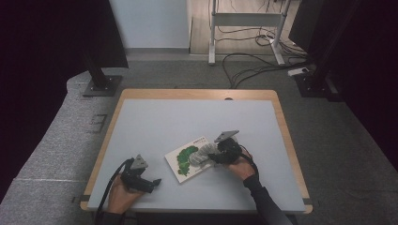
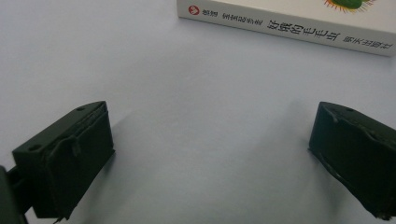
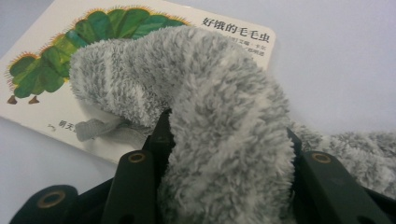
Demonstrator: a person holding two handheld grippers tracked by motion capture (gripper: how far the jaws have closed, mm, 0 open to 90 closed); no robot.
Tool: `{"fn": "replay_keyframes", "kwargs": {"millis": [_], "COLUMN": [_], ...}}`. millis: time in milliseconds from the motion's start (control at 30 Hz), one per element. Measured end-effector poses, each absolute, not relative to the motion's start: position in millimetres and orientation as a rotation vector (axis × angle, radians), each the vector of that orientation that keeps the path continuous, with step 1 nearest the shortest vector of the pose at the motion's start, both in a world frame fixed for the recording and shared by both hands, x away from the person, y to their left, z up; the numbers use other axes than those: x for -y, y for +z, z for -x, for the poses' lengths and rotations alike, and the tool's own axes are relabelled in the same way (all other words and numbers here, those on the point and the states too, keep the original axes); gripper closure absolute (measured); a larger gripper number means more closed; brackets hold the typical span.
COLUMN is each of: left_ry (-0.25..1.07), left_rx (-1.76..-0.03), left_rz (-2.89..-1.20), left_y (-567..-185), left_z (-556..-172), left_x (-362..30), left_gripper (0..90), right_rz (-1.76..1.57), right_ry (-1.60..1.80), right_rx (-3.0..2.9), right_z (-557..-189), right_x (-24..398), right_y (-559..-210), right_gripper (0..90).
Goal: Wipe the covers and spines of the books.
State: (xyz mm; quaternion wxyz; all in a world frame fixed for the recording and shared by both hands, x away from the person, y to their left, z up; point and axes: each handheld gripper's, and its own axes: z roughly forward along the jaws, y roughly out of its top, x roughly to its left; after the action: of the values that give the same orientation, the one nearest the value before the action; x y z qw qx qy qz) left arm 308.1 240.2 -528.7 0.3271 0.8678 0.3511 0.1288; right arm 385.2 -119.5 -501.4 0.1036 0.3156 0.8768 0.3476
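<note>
Right tool [image 3: 224,158] clamping fuzzy sock [image 3: 210,93], over book [image 3: 42,107]

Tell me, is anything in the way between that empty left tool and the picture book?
Nothing visible is. The left tool sits open on the bare table, and the book lies just ahead. The fuzzy grey sock is draped on the book's far part, clamped in the right tool.

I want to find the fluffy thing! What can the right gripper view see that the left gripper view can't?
Right gripper view alone: a fuzzy grey sock pinched in the right claw, draped over the book's cover with its green caterpillar. Left gripper view alone: the book's spine side on, and the left claw open over bare table. Both share the picture book and the pale table.
</note>
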Motion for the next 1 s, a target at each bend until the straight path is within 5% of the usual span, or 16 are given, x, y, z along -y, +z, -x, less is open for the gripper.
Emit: {"fn": "replay_keyframes", "kwargs": {"millis": [1000], "left_ry": [0.336], "left_rx": [-0.917], "left_rz": [-2.275], "left_y": [-529], "left_z": [-308], "left_x": [-240], "left_gripper": [0.0], "right_rz": [-0.672], "right_ry": [1.1], "right_rx": [-2.746], "right_z": [-346], "right_x": [54], "right_y": [-500], "right_gripper": [55.1]}}
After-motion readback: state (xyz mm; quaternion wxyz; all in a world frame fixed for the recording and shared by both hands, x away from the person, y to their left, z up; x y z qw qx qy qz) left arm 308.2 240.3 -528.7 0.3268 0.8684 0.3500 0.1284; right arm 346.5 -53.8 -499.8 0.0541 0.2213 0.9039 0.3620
